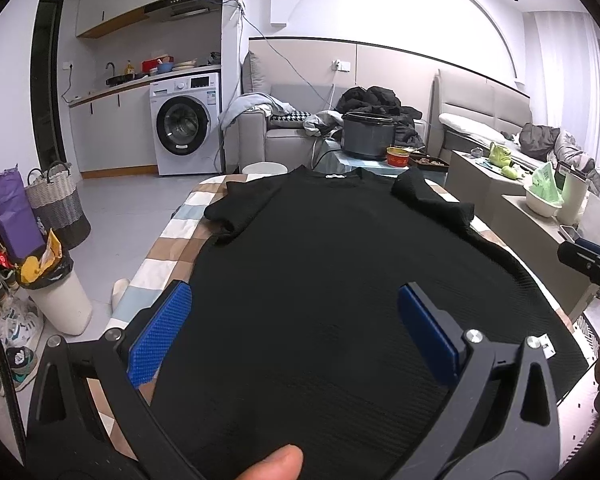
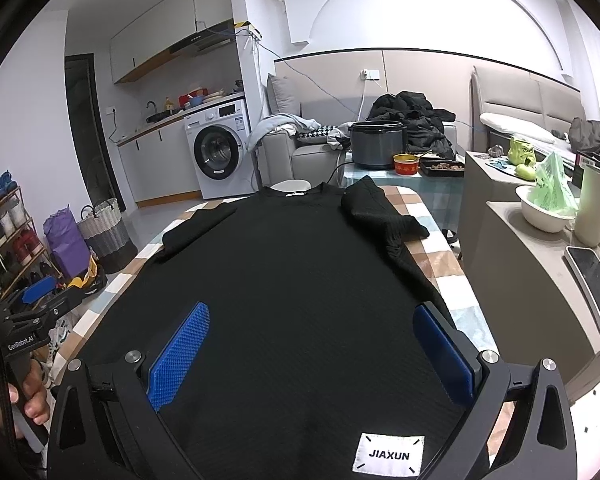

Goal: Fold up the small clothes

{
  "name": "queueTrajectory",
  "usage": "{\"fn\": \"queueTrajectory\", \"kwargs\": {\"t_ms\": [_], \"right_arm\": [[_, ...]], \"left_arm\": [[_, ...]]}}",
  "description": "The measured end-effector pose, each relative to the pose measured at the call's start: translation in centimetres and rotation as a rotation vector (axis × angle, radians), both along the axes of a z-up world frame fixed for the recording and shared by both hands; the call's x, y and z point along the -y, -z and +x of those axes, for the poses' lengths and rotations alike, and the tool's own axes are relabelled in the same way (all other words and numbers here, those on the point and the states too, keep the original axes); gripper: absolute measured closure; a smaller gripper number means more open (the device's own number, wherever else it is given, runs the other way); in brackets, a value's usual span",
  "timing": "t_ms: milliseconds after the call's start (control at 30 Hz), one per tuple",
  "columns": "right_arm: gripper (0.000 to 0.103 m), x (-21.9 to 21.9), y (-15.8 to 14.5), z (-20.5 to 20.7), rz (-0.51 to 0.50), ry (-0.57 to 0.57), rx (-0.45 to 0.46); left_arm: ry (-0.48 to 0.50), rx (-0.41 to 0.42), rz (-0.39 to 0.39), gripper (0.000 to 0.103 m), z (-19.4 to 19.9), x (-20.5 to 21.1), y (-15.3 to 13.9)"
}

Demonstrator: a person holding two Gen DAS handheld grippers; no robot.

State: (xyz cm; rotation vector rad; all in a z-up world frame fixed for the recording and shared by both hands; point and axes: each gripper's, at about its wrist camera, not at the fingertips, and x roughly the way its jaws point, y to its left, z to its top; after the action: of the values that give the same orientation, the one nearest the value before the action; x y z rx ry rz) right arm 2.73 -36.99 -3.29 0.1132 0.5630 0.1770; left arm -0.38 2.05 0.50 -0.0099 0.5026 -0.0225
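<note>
A black short-sleeved T-shirt [image 1: 320, 248] lies spread flat on a checked tablecloth [image 1: 172, 232], collar at the far end, hem toward me. It also shows in the right wrist view [image 2: 292, 272], with a white JIAXUN label [image 2: 388, 453] at the hem. Its right sleeve [image 2: 376, 210] is bunched up; its left sleeve [image 2: 198, 228] lies flat. My left gripper [image 1: 294, 320] is open and empty above the hem's left part. My right gripper [image 2: 312, 340] is open and empty above the hem's right part. Each gripper shows at the edge of the other's view.
A rice cooker [image 2: 376, 144], a red bowl [image 2: 406, 166] and a dark tray [image 2: 442, 168] stand beyond the table's far end. A grey cabinet [image 2: 540, 280] on the right bears a white bowl [image 2: 544, 210] and a phone [image 2: 594, 276]. Baskets [image 1: 58, 204] and a bin [image 1: 62, 300] stand on the floor to the left.
</note>
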Motion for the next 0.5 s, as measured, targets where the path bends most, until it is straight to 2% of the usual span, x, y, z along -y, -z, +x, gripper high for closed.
{"fn": "queueTrajectory", "kwargs": {"t_ms": [500], "right_arm": [[0.000,0.26,-0.04,0.12,0.006,0.005,-0.006]], "left_arm": [[-0.011,-0.017,-0.003,0.001,0.41,-0.72,0.23]]}}
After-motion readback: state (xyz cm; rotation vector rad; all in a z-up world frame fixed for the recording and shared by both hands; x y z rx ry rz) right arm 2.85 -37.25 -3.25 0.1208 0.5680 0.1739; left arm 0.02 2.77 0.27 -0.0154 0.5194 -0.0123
